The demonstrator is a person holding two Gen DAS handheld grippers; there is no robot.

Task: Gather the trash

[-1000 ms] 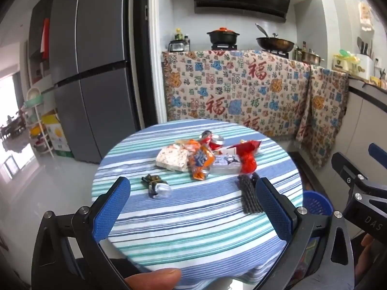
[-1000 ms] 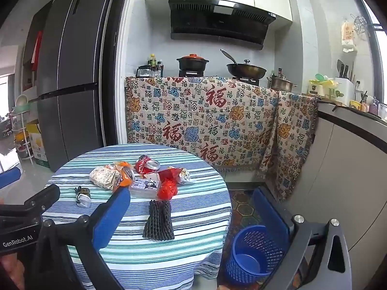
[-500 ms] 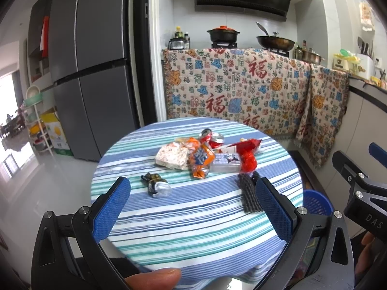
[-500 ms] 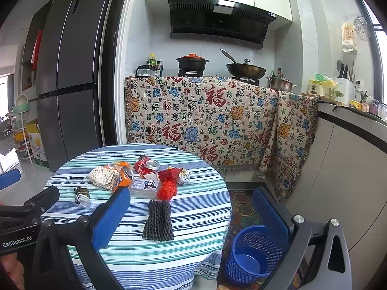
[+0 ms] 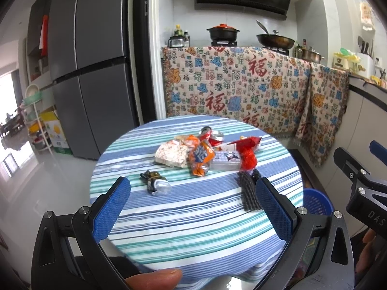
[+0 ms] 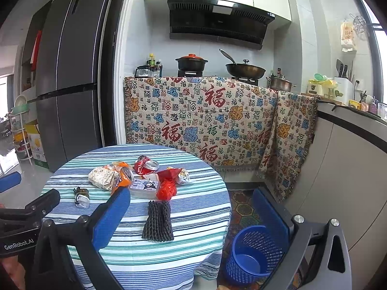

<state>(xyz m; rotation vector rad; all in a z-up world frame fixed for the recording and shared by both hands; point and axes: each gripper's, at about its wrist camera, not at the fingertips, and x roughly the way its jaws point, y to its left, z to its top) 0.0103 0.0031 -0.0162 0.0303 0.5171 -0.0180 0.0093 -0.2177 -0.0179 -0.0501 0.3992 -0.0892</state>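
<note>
1. The left gripper (image 5: pixel 193 207) has its blue-padded jaws spread wide with nothing between them but the striped round table (image 5: pixel 193 232) beyond; the right gripper (image 6: pixel 191 217) is likewise spread wide and holds nothing.
2. Only the right wrist view shows the inside of the blue basket (image 6: pixel 254 251), standing on the floor just beside the table and in front of the right-hand jaw; the left wrist view catches only a sliver of its rim (image 5: pixel 314 200) behind that gripper's right-hand jaw.
3. The left wrist view shows a thumb tip (image 5: pixel 154 278) at the bottom edge (the right wrist view has no such clear digit).
4. The trash sits on the table past both jaw pairs: a crushed red can (image 6: pixel 145 165) lying on its side, open end toward the right; a pale printed bag (image 6: pixel 102 177); an orange snack wrapper (image 6: pixel 124 176); a clear flat packet (image 6: pixel 145 187); and a red crumpled bag (image 6: pixel 167 188), all clustered and touching.
5. A dark foam net sleeve (image 6: pixel 157 221) lies nearer, between the right gripper's jaws in that view, its long axis running away from the camera toward the cluster.
6. A small dark-and-silver wrapper (image 5: pixel 156 183) lies apart, just beyond the left gripper's left-hand jaw, long axis slanting from far-left to near-right.
</note>
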